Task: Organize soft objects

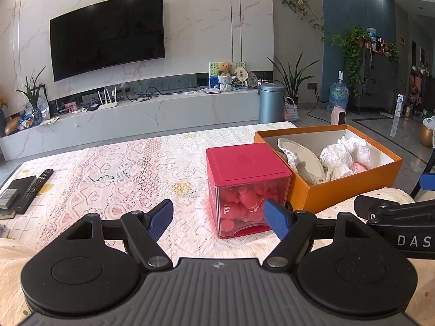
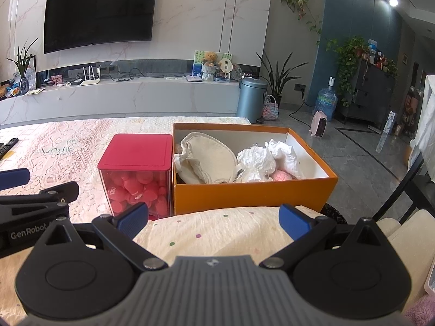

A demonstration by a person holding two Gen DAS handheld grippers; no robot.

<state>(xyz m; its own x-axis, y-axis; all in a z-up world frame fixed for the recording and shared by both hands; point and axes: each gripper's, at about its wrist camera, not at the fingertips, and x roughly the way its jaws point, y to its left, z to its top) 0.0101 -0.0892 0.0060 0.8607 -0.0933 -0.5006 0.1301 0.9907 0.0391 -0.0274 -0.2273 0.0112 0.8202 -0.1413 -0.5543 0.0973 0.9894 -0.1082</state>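
Straight ahead of my right tongs (image 2: 213, 218), spread and empty, sits the orange shoebox (image 2: 252, 194) of soft cloth bundles (image 2: 209, 160); my left tongs (image 1: 218, 216), also spread, face the red cube container (image 1: 246, 187), so right is nearer.

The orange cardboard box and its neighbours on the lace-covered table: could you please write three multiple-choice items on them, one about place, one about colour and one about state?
1. Where does the red-lidded clear plastic cube stand relative to the orange cardboard box?
A. inside it
B. close beside it on the lace tablecloth
C. on top of it

2. What colour are the small rounded pieces inside the cube?
A. red-pink
B. green
C. black

3. In what state is the orange box?
A. closed with a lid
B. open and empty
C. open, holding a cream fabric pouch and crumpled white wrapping

Answers: 1 B, both views show it beside the box's left wall. 2 A, seen through the clear wall. 3 C, no lid covers its contents.
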